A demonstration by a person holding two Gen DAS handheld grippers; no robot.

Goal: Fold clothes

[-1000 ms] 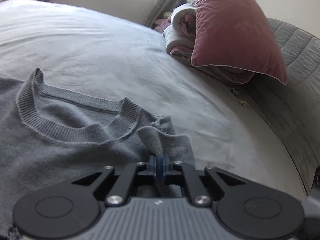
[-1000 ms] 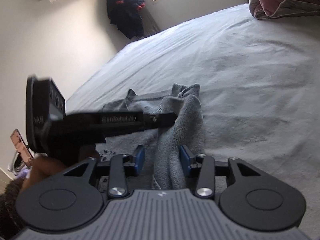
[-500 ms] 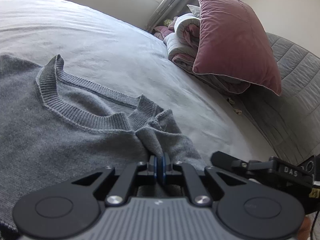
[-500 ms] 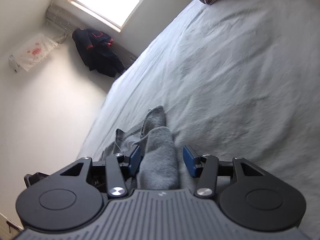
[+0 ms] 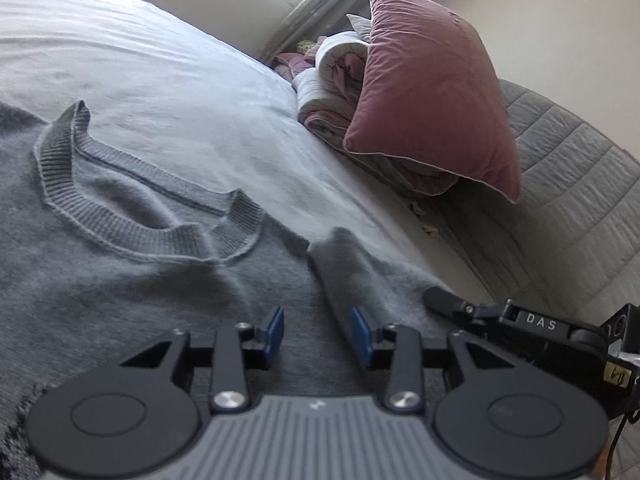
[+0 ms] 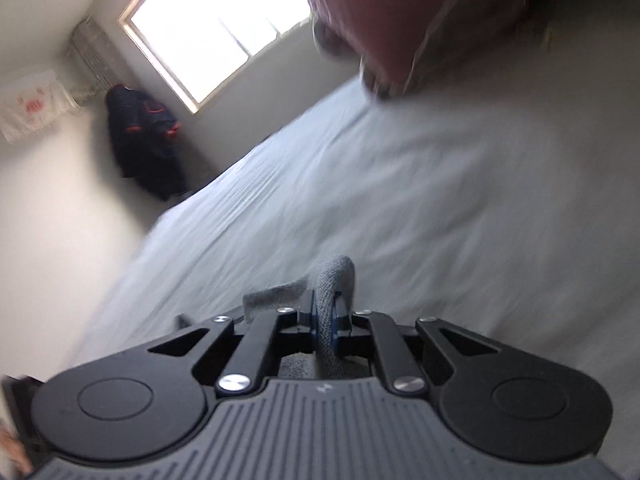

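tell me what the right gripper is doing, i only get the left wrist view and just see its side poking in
observer: The right gripper is shut on a rolled fold of the grey sweater. Its jaws have just been closing with that fabric between them.
operator: ok whats ahead of it on that side
observer: Past the fold there is bare bed sheet. Beyond that, a dark jacket hangs in the corner, beside the window.
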